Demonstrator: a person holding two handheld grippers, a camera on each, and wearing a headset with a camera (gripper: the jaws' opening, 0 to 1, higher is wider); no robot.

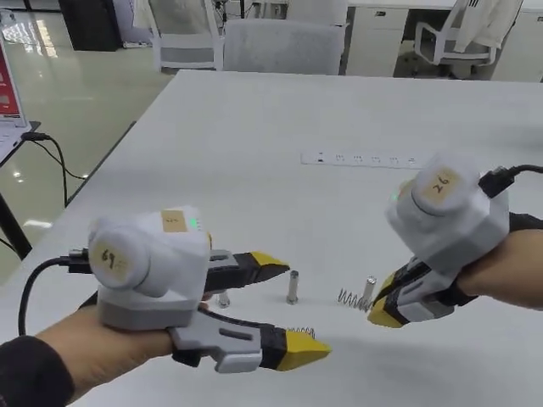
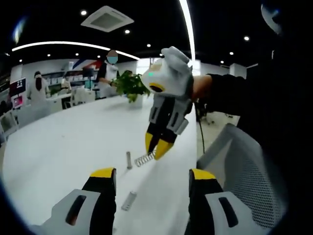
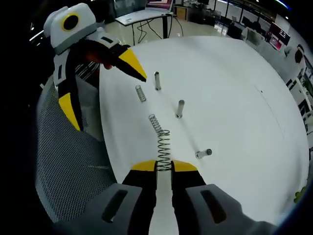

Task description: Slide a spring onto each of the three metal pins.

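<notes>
Spring [image 3: 164,147] clamped in the right hand-held gripper [image 3: 165,166], low over the white worktop [image 1: 339,110] beside 1 pin [image 1: 370,288]. Left hand-held gripper [image 2: 152,174] gaping wide near a second spring [image 1: 301,332]. Office chairs [image 1: 284,42] beyond, glossy floor [image 1: 76,93] alongside.

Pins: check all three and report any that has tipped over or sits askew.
Nothing stands out. The left pin, middle pin and right pin all stand upright on the table, each bare. The right gripper pinches a spring; a loose spring lies near the left gripper.
</notes>
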